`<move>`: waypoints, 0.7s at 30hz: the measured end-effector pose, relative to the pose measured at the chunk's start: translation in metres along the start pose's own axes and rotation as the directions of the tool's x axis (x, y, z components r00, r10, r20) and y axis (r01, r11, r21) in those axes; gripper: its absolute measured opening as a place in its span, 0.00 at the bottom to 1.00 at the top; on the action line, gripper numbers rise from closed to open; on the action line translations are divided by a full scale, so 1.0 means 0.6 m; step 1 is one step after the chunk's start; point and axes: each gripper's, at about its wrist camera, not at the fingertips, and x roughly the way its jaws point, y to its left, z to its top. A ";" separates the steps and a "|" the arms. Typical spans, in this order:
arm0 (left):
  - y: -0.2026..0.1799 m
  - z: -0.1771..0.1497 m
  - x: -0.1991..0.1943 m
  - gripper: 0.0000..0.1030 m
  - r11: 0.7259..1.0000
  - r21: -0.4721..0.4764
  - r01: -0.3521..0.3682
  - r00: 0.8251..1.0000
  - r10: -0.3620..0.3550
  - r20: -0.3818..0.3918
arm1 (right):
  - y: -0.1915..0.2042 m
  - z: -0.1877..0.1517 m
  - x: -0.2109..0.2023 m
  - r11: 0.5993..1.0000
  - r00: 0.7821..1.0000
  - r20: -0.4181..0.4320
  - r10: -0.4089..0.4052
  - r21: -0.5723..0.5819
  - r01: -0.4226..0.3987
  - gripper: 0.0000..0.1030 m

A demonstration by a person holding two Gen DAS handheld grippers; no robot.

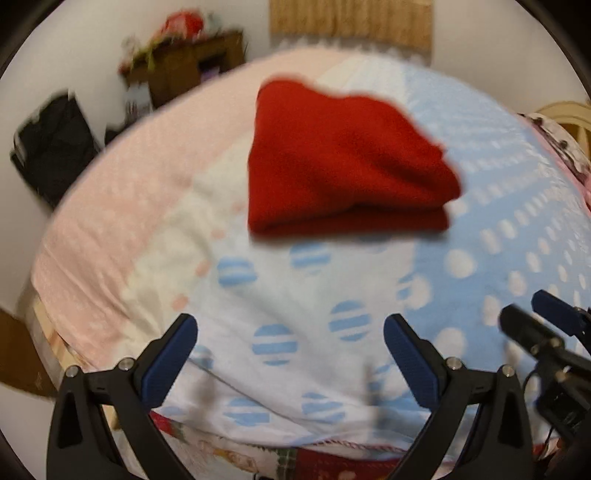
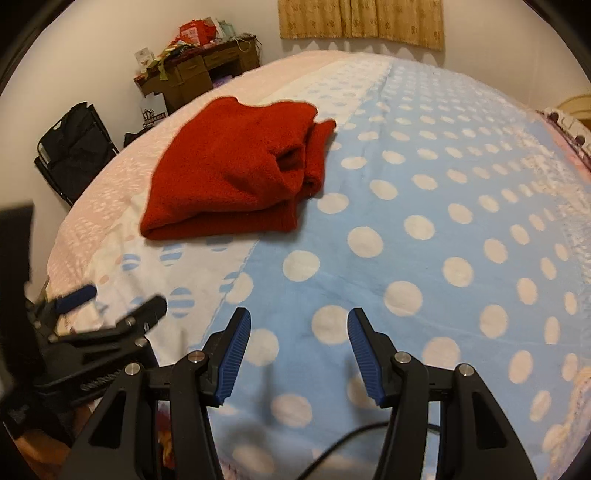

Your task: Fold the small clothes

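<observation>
1. Bedding fills both wrist views: a blue blanket with white dots lies under the right gripper, and a white sheet with striped blue circles lies under the left gripper, bordered by a pink strip on the far left.
2. Behind the bed, a cluttered wooden desk, a dark folding chair and a tan curtain are seen against a pale wall.
3. The red garment is found ahead of both grippers and well apart from them: straight ahead of the left one, ahead and to the left of the right one.
4. Both grippers are held with fingers spread and nothing between them; each hovers above the bedding.
5. The garment appears thick, soft and fleecy or knitted. It is already doubled into a stacked bundle, with a rounded fold facing the grippers and looser layered edges on its right side.
6. The task is judged to be near its end; only tidying or a final fold seems to remain.
7. If another fold is made, the loose right-hand edges are best pinched through all layers, since such bulky cloth is likely to spring open.
8. The left wrist view is blurred, so finer texture cannot be confirmed there.
</observation>
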 end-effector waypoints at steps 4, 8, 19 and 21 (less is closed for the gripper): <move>-0.024 -0.002 -0.064 1.00 0.999 0.051 -0.013 0.994 0.008 0.109 | 0.002 -0.002 -0.062 1.000 0.996 0.092 -0.007 0.004 0.007 0.55; -0.025 0.002 -0.117 1.00 0.998 0.061 -0.010 0.980 -0.002 0.200 | 0.004 0.004 -0.122 1.000 0.981 0.195 -0.019 0.019 0.015 0.55; -0.030 0.002 -0.252 1.00 0.995 0.093 -0.022 0.902 -0.020 0.432 | 0.041 -0.001 -0.260 0.997 0.900 0.433 -0.062 -0.010 0.073 0.56; -0.025 0.001 -0.269 1.00 0.996 0.080 -0.048 0.879 0.004 0.477 | 0.043 -0.006 -0.286 0.997 0.865 0.497 -0.073 0.003 0.083 0.58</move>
